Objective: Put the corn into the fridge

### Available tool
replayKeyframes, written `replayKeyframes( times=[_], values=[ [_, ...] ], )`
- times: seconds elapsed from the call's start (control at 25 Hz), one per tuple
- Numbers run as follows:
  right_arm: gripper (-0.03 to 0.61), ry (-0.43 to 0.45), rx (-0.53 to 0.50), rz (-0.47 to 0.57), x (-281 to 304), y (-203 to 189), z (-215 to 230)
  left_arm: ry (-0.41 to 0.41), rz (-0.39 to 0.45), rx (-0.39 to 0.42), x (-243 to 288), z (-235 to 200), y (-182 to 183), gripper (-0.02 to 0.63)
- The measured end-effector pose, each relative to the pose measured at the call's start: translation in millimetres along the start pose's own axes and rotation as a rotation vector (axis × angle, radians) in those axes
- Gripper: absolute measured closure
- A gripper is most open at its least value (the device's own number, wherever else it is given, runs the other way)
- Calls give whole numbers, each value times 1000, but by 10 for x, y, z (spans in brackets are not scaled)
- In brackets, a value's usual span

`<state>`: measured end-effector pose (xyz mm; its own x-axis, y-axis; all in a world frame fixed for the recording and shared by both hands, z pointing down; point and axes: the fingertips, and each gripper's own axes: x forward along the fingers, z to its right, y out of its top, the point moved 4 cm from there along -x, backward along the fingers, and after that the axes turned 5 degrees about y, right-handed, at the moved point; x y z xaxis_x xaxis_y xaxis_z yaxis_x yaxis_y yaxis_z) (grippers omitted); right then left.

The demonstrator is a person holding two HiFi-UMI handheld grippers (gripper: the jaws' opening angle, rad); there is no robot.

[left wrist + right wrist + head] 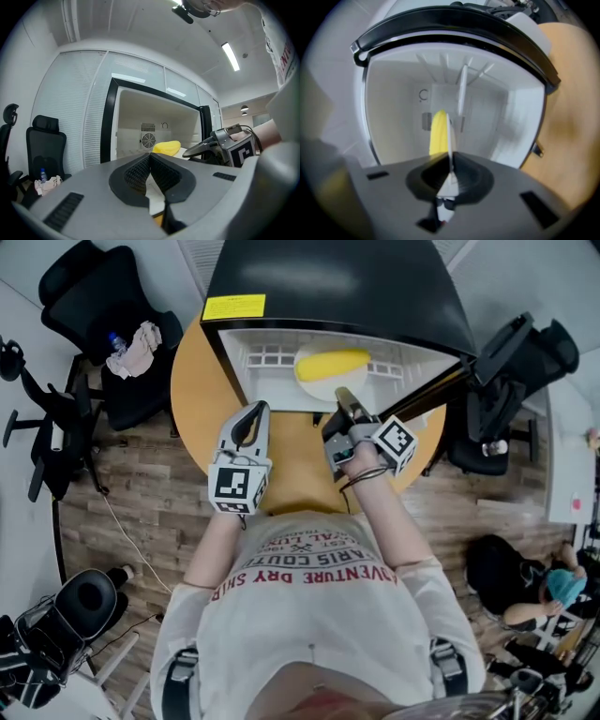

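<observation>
A yellow corn cob (335, 362) lies on a white plate (309, 382) just inside the open mini fridge (337, 287). My right gripper (341, 395) is shut on the plate's near rim, which shows edge-on as a thin white line (449, 136) between the jaws, with the corn (437, 133) beside it. My left gripper (260, 409) hovers over the table in front of the fridge's left side, shut and holding nothing. From the left gripper (150, 157) I see the corn (167, 147) in the fridge and the right gripper (187, 153) reaching in.
The fridge stands on a round wooden table (202, 390), its door (441, 390) swung open to the right. Black office chairs stand at the left (112, 296) and at the right (516, 362). A person sits on the floor at the lower right (525, 592).
</observation>
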<state>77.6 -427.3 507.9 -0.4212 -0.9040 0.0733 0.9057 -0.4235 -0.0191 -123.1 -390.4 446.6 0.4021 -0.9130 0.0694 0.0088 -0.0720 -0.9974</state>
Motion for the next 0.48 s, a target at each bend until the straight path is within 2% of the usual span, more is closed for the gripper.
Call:
replayKeyframes(
  times=[0.48],
  values=[
    [540,-21,11,31,285,118,37,34,-22,-28,158,-122,-99,585]
  ],
)
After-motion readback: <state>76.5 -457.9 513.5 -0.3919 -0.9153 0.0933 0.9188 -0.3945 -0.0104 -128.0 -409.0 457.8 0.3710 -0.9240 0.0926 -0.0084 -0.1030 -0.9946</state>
